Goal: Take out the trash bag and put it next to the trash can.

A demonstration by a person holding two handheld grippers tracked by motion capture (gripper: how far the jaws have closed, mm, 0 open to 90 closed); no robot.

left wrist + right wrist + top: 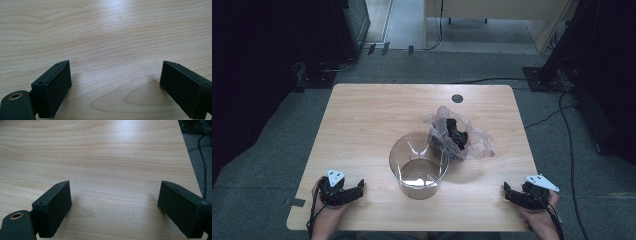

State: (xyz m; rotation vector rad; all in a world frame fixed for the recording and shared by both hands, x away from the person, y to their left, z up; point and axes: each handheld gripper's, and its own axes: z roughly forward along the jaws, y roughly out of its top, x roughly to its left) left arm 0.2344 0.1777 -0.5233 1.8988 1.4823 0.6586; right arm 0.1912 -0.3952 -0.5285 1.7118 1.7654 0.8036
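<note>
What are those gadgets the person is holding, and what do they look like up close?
Each hand grips a black tool. The left gripper and right gripper each end in two flat, rectangular black jaws with small screw holes along the edge. Each carries a pale grey three-cornered plate on top, and a thin black cable trails back from each. No sleeves reach the hands.

Pale wood-grain table (362, 125), clear glossy container (418, 165), crinkled plastic bag (474, 140).

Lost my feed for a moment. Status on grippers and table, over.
Left gripper and right gripper open, empty, at near table edge. Clear cup upright mid-table, crumpled plastic bag touching behind it. Nothing in the way.
</note>
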